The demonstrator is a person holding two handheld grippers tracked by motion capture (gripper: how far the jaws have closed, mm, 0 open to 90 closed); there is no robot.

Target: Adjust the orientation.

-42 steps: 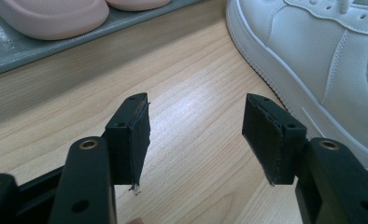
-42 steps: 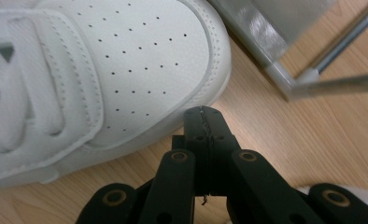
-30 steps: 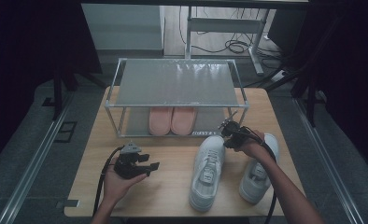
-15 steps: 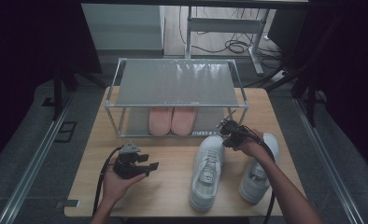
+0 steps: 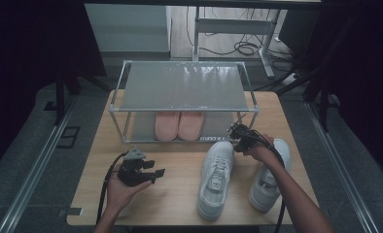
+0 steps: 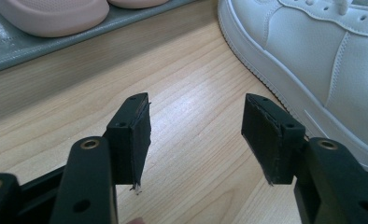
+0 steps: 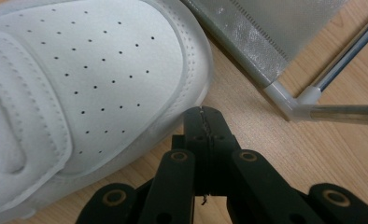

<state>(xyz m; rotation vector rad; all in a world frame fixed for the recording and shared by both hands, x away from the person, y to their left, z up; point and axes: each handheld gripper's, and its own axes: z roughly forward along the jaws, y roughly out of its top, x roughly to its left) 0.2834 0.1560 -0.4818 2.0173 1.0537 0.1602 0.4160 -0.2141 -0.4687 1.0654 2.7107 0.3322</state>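
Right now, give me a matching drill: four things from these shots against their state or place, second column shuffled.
Things:
1. left hand-held gripper
2. right hand-held gripper
3. pink slippers
4. white sneakers

States or places:
A. jaws shut, nothing between them, beside a sneaker's toe
B. on the tabletop in front of the rack
C. jaws open, nothing between them
D. on the rack's lower shelf

Pairs: 1-C, 2-A, 3-D, 4-B

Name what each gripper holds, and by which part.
Nothing: the left gripper is open over bare table; the right gripper is shut, empty, beside a sneaker's toe.
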